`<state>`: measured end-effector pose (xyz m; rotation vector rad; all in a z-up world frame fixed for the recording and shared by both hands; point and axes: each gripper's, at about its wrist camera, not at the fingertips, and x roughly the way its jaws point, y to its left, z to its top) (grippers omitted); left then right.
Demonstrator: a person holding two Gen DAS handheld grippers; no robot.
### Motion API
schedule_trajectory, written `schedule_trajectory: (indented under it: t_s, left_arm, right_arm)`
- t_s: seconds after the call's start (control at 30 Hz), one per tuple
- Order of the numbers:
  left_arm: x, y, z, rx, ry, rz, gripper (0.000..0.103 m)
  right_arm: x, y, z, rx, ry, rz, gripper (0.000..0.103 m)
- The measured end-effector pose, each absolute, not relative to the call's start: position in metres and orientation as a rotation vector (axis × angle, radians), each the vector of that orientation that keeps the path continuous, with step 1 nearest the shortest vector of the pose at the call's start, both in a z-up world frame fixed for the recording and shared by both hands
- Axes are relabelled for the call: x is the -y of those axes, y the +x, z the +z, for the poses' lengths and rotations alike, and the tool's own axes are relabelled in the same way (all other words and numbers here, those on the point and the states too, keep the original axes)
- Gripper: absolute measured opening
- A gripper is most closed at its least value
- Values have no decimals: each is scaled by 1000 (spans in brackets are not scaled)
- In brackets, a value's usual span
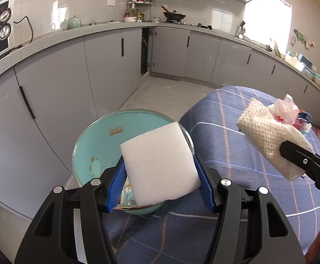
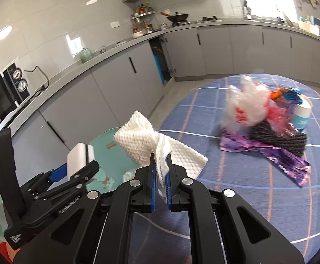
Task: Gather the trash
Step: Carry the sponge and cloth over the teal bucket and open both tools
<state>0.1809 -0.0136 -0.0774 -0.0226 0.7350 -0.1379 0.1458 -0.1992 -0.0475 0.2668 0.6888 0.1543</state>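
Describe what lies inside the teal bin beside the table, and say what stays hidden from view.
Inside the teal bin the bare bottom shows brownish stains and a small crumpled scrap. The white foam block, held over it by the left gripper, and that gripper's body cover the near part.

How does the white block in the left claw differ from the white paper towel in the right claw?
The white block is smooth and boxy; the paper towel is dimpled and crumpled. The left claw stands wide around the block; the right claw pinches the towel nearly shut. Both are white and held above the table.
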Motion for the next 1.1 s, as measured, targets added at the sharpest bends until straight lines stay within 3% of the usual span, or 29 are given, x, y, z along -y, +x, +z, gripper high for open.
schedule_trajectory:
  t_s: [1.1]
  left_arm:
    - [-60,214,-100,-787,-95,-16,58]
  right_arm:
    - [115,197,-58,-729,210,242,9]
